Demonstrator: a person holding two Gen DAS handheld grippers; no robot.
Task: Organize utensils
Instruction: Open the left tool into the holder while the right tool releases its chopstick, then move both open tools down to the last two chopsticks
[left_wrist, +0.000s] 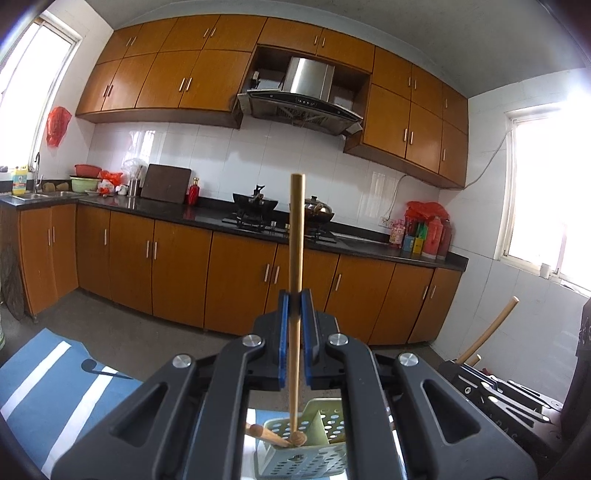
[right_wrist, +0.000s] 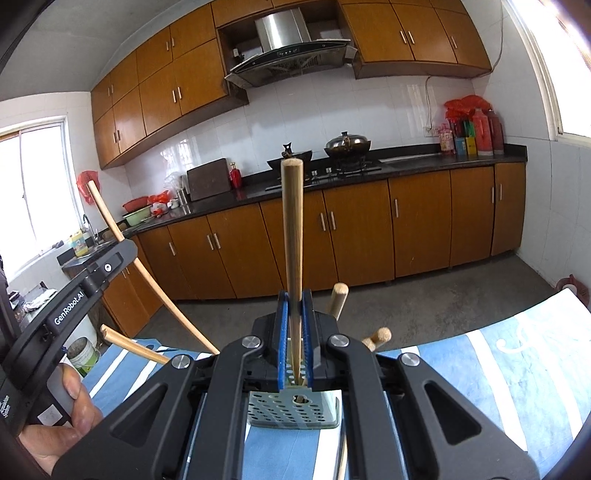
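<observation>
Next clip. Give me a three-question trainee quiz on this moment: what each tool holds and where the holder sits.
1. True or false: the left tool is shut on a wooden stick.
2. The right tool grips: A) a metal fork, B) a wooden handle, C) nothing.
3. Fill in: the perforated utensil holder stands on a blue and white ____ cloth.

Key: 1 true; 2 B; 3 striped.

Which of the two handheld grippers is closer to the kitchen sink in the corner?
Left. The left gripper is on the side toward the sink, showing at the left of the right wrist view; the right gripper is beyond it, farther away.
</observation>
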